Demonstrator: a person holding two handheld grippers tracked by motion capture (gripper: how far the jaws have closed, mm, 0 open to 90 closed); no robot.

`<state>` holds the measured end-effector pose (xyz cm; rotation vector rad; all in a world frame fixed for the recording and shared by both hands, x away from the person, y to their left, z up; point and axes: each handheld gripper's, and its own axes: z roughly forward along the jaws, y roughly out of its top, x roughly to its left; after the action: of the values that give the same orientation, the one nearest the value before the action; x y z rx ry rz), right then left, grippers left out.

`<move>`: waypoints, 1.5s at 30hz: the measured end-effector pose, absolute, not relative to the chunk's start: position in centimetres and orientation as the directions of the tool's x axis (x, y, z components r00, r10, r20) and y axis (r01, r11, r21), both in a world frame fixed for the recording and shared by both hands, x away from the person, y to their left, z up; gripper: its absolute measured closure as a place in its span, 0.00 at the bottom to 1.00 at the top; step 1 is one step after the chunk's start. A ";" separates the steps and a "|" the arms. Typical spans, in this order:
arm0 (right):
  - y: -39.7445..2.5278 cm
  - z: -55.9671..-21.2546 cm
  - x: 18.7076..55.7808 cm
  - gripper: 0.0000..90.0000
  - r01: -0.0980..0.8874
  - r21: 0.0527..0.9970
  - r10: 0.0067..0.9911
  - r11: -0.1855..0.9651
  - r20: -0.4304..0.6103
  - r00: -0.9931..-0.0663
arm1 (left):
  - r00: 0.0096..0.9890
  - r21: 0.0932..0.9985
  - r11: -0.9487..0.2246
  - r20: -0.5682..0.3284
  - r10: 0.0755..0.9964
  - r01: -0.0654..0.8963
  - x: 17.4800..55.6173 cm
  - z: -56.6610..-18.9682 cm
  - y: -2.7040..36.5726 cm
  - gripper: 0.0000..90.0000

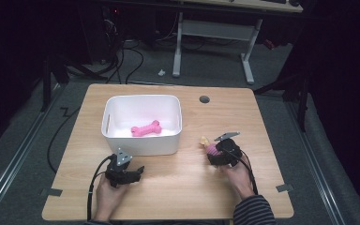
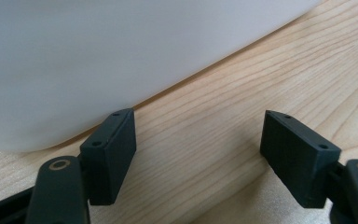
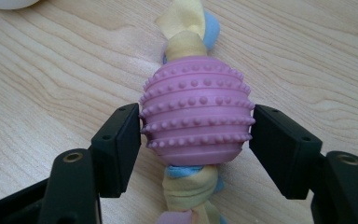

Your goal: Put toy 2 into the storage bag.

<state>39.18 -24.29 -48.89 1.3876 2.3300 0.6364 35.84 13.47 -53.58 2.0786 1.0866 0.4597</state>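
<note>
A pink studded rubber ball [image 3: 196,109] threaded on a yellow and blue braided cloth rope lies on the wooden table [image 1: 187,187] at the right. My right gripper [image 3: 196,137] is shut on the ball, one jaw against each side; in the high view this toy [image 1: 210,148] sits at the gripper's [image 1: 214,152] tip. A white bin [image 1: 140,145] stands left of centre with a pink bone toy [image 1: 146,128] inside. My left gripper [image 1: 139,172] rests just in front of the bin, open with nothing between its jaws [image 2: 198,149]. The bin's wall [image 2: 98,56] is close ahead of it.
A round dark cable hole [image 1: 204,99] sits in the tabletop near the far edge. Bare wood lies between the two grippers and to the right of the bin. Beyond the table stand white desk legs [image 1: 248,61] and cables on the floor.
</note>
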 end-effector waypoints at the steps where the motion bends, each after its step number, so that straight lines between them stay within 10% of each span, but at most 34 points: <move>1: -24.3 -48.9 39.2 0.39 0.728 0.544 0.887 0.418 -0.071 -0.457 | 0.578 0.745 -0.373 -0.021 0.816 0.553 35.8 -53.6 13.5 0.30; 45: -24.8 -44.0 37.0 0.40 0.637 0.630 0.823 0.445 -0.008 -0.568 | 0.580 0.745 -0.377 -0.016 0.815 0.551 35.8 -53.6 13.5 0.30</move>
<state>36.95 -24.79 -43.99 1.2501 2.3878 0.8408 35.83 13.45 -53.59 2.0824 1.0832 0.4634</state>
